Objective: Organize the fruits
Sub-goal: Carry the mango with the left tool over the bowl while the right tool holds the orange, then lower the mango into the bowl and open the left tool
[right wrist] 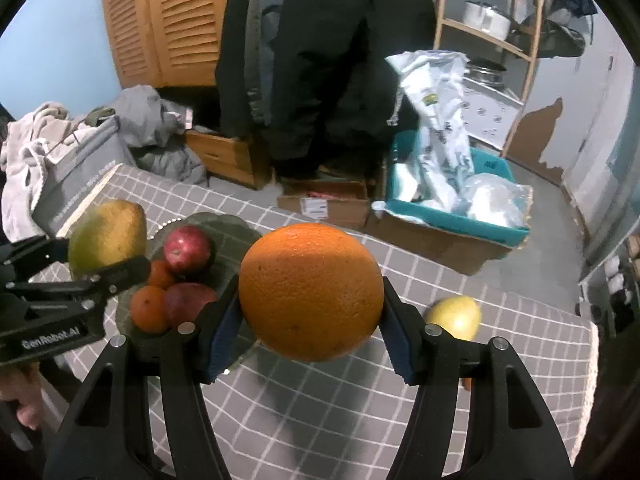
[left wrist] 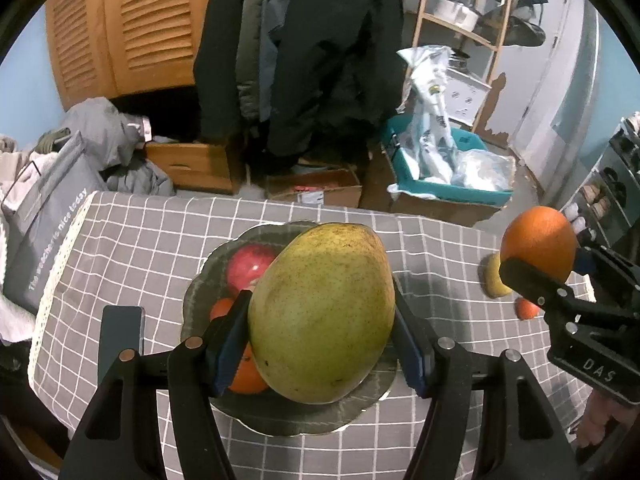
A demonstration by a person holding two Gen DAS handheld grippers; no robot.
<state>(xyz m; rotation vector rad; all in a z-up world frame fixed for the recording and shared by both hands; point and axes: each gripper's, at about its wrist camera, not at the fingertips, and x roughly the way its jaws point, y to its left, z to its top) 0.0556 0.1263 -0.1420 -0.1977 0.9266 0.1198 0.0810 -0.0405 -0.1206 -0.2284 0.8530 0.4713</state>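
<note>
The left gripper is clamped on a large yellow-green mango, held above the grey scalloped glass plate. The right gripper pinches a round orange over the grey checked tablecloth, just beside the plate. The plate already holds a red apple, a dark red fruit and two small tangerines. A yellow lemon and another small orange fruit are left on the cloth, so I judge it roughly half done
</note>
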